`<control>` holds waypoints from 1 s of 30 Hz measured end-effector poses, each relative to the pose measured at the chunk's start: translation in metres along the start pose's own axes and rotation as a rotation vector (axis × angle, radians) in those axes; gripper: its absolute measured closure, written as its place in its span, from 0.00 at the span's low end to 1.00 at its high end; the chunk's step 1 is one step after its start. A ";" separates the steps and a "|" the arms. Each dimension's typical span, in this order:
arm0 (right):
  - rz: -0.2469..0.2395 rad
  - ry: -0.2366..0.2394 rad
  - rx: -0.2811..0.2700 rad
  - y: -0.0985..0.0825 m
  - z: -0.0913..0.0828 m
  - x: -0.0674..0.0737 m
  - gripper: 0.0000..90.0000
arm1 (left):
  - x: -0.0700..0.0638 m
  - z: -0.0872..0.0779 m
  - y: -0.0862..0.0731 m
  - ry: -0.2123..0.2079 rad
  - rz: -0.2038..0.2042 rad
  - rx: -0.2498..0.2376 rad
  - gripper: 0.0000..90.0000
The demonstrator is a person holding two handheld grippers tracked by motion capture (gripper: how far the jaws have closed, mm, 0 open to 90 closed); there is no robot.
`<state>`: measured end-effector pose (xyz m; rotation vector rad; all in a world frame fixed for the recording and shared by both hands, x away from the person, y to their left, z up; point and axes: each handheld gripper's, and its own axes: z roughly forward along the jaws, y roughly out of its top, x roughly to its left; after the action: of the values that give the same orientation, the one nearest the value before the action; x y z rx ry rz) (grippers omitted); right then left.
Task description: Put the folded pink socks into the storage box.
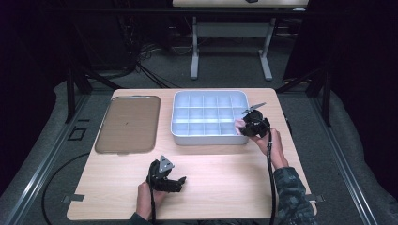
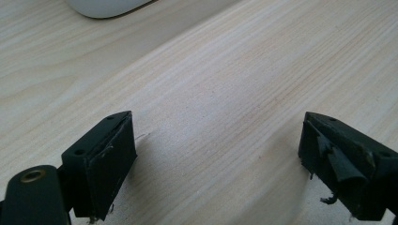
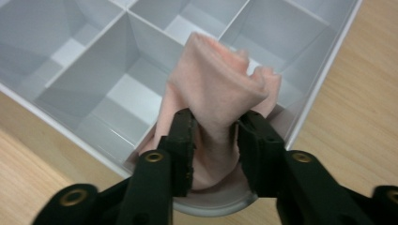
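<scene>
The pink cloth (image 3: 218,89) sits bunched up in a corner box of the white tray (image 3: 324,82), between the two jaws of the right gripper (image 3: 216,136), which touch its sides. The left gripper (image 2: 216,159) rests over the bare wooden table (image 2: 225,79) with its jaws wide apart, holding nothing.

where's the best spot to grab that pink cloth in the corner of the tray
Probably the bunched fold of the pink cloth that stands above the divided tray. Come from above, jaws either side of the fold, as the right tongs do: the lower part sits inside a corner compartment, walled in.
</scene>
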<state>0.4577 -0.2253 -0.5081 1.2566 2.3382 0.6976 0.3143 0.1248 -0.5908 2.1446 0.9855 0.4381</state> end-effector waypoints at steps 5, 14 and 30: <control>0.024 0.021 -0.056 -0.001 -0.013 -0.002 0.59 | 0.000 0.000 0.000 -0.001 0.001 -0.001 0.12; 0.050 0.067 -0.143 -0.006 -0.044 0.001 0.29 | 0.000 0.000 0.000 0.000 0.002 -0.002 0.13; -0.022 0.072 -0.236 -0.037 -0.111 0.040 0.05 | 0.000 0.000 0.000 0.001 0.004 -0.002 0.13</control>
<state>0.3515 -0.2354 -0.4454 1.1166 2.2430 0.9936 0.3139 0.1248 -0.5907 2.1453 0.9814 0.4417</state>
